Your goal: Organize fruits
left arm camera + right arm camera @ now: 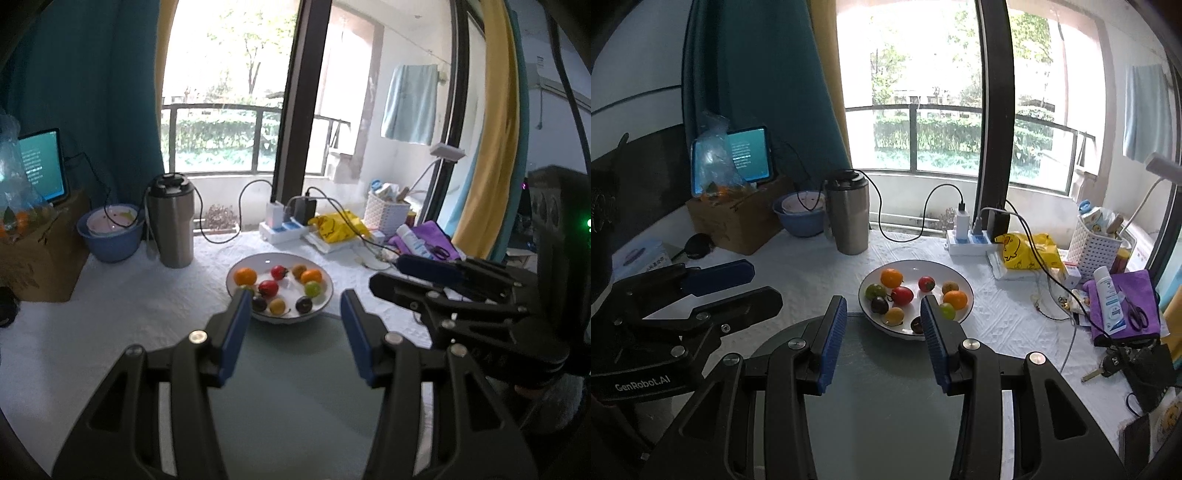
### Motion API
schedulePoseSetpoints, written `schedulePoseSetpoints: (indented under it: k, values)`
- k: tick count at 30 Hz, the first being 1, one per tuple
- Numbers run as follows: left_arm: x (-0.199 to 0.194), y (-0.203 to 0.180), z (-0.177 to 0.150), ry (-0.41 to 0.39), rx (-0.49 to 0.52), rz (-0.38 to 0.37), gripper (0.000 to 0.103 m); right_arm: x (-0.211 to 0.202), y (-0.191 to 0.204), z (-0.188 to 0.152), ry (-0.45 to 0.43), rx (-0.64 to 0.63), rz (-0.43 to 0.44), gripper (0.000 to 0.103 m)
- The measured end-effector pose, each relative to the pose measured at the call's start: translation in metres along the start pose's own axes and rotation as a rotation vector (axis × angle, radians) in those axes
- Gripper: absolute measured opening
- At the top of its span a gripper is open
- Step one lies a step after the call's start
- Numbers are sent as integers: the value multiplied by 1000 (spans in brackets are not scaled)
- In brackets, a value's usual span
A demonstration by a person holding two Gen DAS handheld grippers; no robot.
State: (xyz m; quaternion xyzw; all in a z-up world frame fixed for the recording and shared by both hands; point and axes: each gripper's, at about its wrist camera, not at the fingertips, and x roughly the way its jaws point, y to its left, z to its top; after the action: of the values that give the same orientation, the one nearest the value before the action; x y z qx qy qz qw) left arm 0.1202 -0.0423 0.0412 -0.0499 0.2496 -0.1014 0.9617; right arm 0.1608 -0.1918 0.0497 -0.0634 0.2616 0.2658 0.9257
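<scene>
A white plate (325, 301) with a dark rim sits on the white tablecloth and holds several small fruits: oranges (246, 276), red tomatoes (268, 288), a green one (313, 288) and dark plums (303, 304). The same plate (966, 284) shows in the right wrist view. My left gripper (293, 301) is open and empty, just short of the plate. My right gripper (882, 306) is open and empty, also just in front of the plate. Each gripper shows at the side of the other's view. A grey-green round tray (295, 369) lies under both grippers.
A steel tumbler (171, 218) and a blue bowl (110, 236) stand at the back left by a cardboard box (40, 254). A power strip (284, 227), cables, a yellow bag (336, 225), a white basket (386, 212) and purple cloth (1123, 306) crowd the right.
</scene>
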Motion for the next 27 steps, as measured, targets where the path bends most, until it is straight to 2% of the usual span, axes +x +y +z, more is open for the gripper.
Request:
schedulePoseSetpoints:
  k: [10, 16, 22, 27]
  values:
    - [-36, -10, -3, -50, 36, 15, 52, -39, 13, -2, -49, -11, -15, 44]
    - [-54, -14, -9, -62, 21, 19, 52, -69, 17, -7, -78, 1, -31, 44]
    - [-72, -16, -21, -92, -3, 68, 52, -97, 17, -20, -105, 37, -51, 46]
    - [-76, -9, -30, -96, -43, 105, 52, -101, 18, -30, -100, 53, -55, 49]
